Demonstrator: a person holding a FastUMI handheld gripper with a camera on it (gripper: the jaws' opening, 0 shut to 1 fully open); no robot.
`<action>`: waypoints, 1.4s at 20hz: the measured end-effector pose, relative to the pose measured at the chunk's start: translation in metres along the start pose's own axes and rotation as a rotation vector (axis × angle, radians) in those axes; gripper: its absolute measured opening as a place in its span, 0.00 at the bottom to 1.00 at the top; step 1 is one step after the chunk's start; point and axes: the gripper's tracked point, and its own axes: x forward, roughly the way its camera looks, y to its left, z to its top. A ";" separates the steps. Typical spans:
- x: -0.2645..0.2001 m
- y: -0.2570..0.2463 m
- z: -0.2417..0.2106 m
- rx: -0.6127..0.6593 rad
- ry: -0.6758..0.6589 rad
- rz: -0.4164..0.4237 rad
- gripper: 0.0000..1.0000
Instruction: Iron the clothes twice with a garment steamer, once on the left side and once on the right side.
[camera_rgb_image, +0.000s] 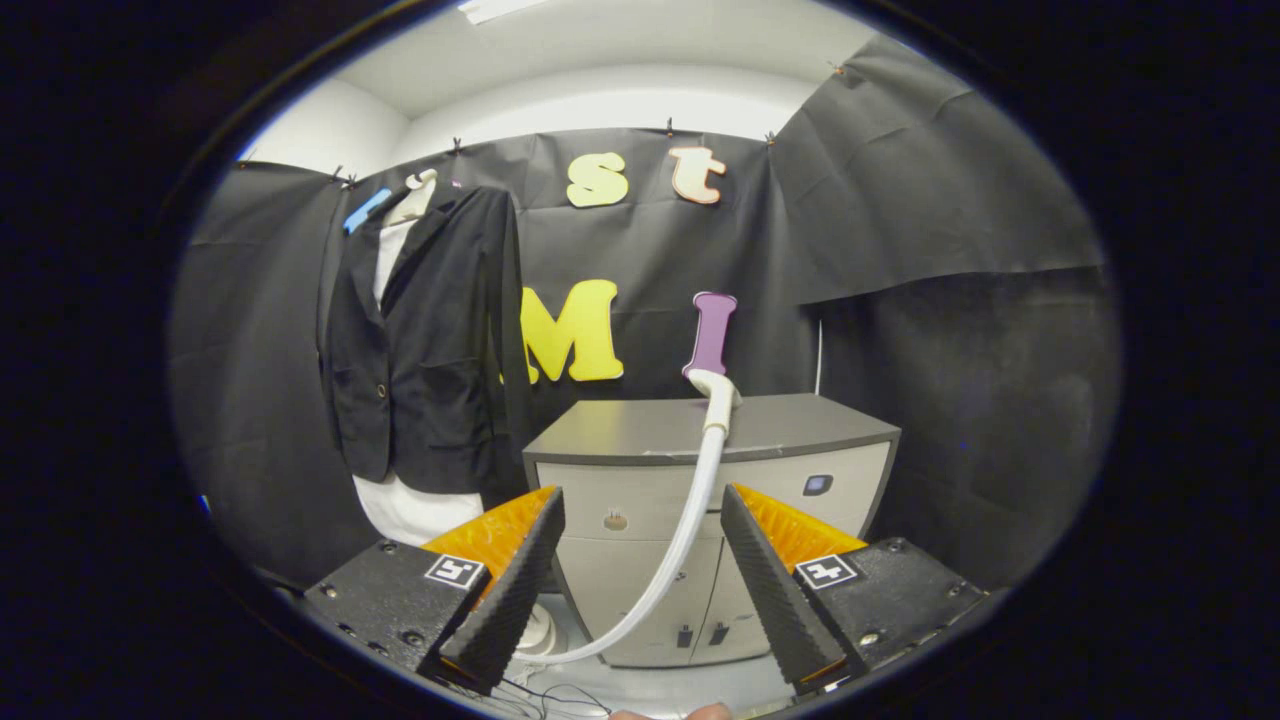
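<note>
White steamer hose (690, 520) between open tool (640, 590), base hidden, black jacket (425, 350) beyond.

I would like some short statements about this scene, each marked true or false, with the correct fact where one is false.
1. The hand-held gripper is open, holding nothing. True.
2. The black jacket lies folded on the cabinet. False: it hangs beside the cabinet, over a white garment.
3. The steamer head rests on the cabinet top. True.
4. The white hose is clamped between the fingers. False: it runs beyond them, untouched.
</note>
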 end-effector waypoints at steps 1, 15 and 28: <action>0.004 0.003 0.002 0.005 0.000 -0.012 0.98; 0.144 -0.018 0.073 0.001 0.056 -0.071 0.98; 0.318 -0.112 0.051 0.093 0.416 -0.086 0.98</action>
